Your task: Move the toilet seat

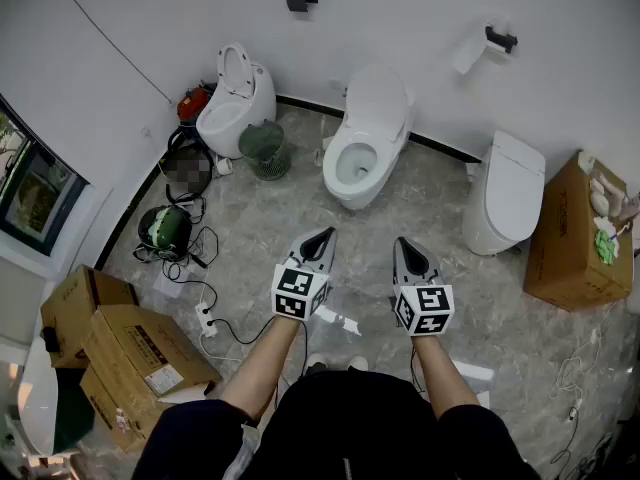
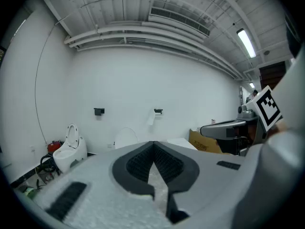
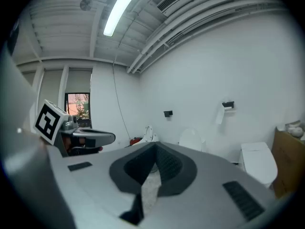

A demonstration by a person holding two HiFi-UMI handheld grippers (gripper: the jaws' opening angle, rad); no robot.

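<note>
Here, cardboard boxes (image 1: 125, 353) are running off the lower left edge. Ahead, the toilet seat (image 1: 333, 158) is sitting on the middle toilet (image 1: 350, 193); whether it is lying flat or raised is hard to make out. The left gripper (image 1: 325, 233) and right gripper (image 1: 402, 243) are hovering clenched and empty, well short of it. A power strip (image 1: 207, 319) is lying near the boxes.

Nine o'clock: the window (image 1: 35, 198) is cut off by the picture's edge. Eight o'clock: print on the cardboard box (image 1: 135, 353) is too small to read. Left gripper view: the left gripper (image 2: 153, 144) hides the bowl of the middle toilet (image 2: 126, 138).
</note>
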